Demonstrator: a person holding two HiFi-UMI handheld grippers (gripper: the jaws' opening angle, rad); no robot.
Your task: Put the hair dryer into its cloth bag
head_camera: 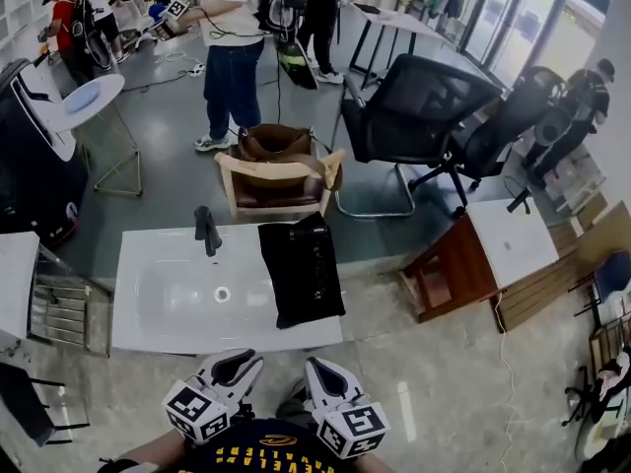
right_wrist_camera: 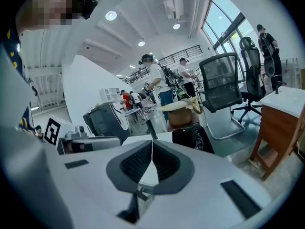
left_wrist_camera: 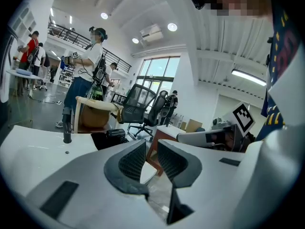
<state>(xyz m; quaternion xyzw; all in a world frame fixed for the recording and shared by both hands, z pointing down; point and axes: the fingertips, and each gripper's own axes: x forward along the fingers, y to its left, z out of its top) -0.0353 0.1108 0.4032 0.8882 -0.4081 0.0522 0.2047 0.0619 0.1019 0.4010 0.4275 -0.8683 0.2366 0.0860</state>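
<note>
White basin-top table (head_camera: 168,308) has the flat black cloth bag (head_camera: 301,274) on its right side, with the black hair dryer (left_wrist_camera: 116,133) seemingly lying on it. Our left gripper (head_camera: 240,361) is slightly parted and empty, our right gripper (head_camera: 317,368) closed and empty, both at the near edge. We should widen both first, then reach for the dryer's handle.

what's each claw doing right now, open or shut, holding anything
left claw: open, nothing between the jaws
right claw: closed, jaws together, holding nothing
</note>
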